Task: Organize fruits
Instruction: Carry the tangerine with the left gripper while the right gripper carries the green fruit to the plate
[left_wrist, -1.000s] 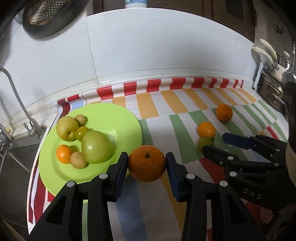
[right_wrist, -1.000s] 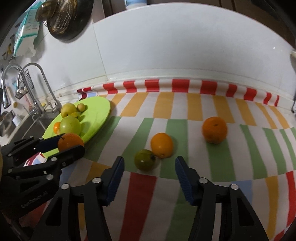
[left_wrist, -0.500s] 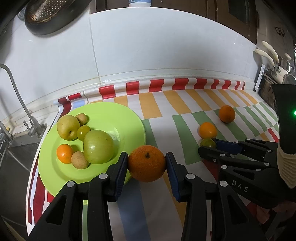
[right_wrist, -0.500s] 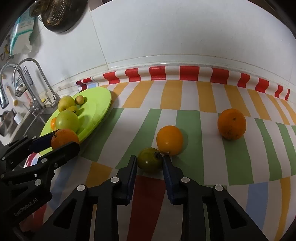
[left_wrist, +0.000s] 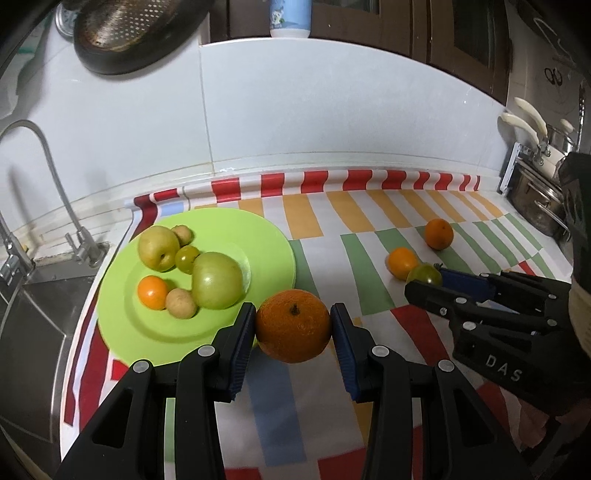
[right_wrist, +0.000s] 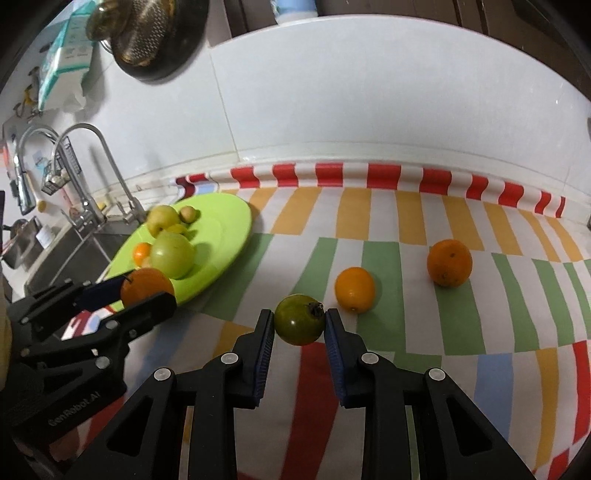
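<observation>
Meanwhile the left gripper (left_wrist: 293, 325) has its blue pads pressed against either side of a large orange (left_wrist: 293, 325), low in the frame's centre, just beside the green plate (left_wrist: 258, 236) at centre left. The right gripper (right_wrist: 299, 326) clamps a small green tomato (right_wrist: 299, 324) at lower centre. Two more oranges, one smaller (right_wrist: 354, 289) and one bigger (right_wrist: 449, 262), sit on the striped cloth (right_wrist: 461, 314) to the right.

This is a home kitchen. A curved steel tap (left_wrist: 44, 177) stands over a metal sink (left_wrist: 33, 314), a round metal colander (left_wrist: 136, 29) hangs on the white tiled wall (left_wrist: 332, 103), and steel pots (left_wrist: 535, 199) stand beside the counter with a striped cloth (right_wrist: 406, 229).
</observation>
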